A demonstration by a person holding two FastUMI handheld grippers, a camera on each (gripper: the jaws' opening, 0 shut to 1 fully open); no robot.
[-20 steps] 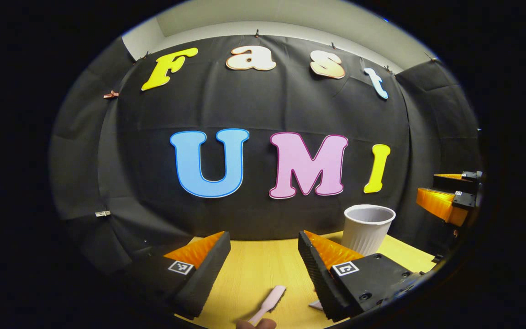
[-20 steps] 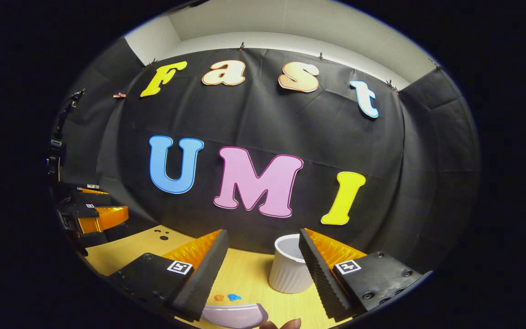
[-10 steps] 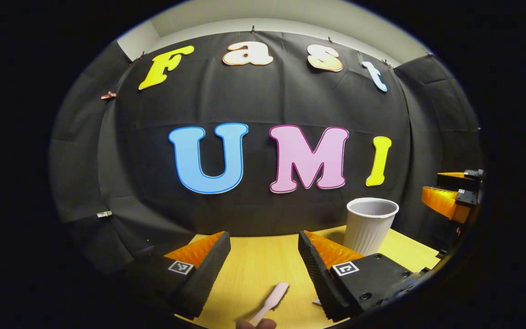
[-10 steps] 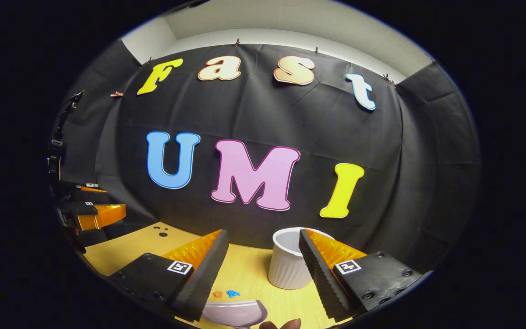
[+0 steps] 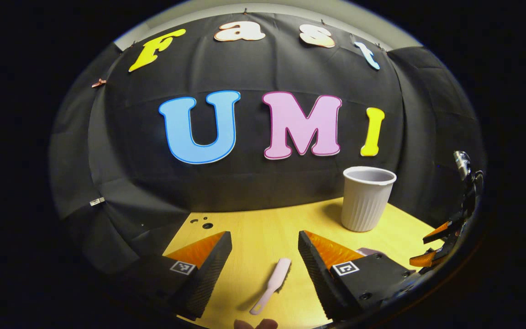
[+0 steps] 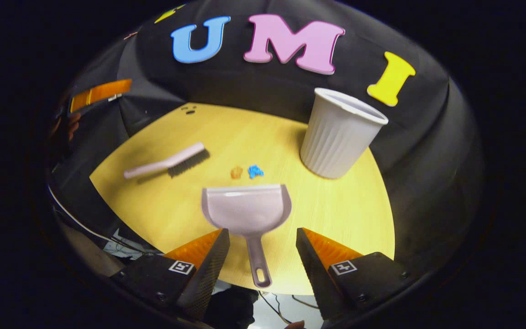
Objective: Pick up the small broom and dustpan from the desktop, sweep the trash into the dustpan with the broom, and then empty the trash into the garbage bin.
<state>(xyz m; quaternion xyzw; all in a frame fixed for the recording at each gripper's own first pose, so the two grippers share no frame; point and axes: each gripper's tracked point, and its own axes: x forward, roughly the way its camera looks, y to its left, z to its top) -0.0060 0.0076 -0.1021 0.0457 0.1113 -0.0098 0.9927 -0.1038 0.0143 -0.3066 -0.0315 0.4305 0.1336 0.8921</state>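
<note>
On the yellow desktop (image 6: 336, 214) lies a pale dustpan (image 6: 246, 209), its handle pointing toward me between the open fingers of my right gripper (image 6: 263, 269), which hovers above it. Just beyond the pan's mouth sit two bits of trash, one orange (image 6: 236, 172) and one blue (image 6: 256, 171). A small pink broom (image 6: 167, 162) lies to the left, bristles down. In the left gripper view the broom (image 5: 272, 284) lies between the open fingers of my left gripper (image 5: 263, 269), which touch nothing. The white ribbed bin (image 6: 338, 133) stands upright at the back right.
The bin (image 5: 365, 198) also stands at the right rear of the desktop (image 5: 254, 233) in the left gripper view. Small dark holes (image 6: 190, 109) mark the table's far left corner. Cables and floor show below the table's near edge (image 6: 272, 306).
Both cameras have tilted down. The right gripper has pulled back and up, so the whole dustpan, broom and trash have come into sight. The left gripper view now takes in the whole broom.
</note>
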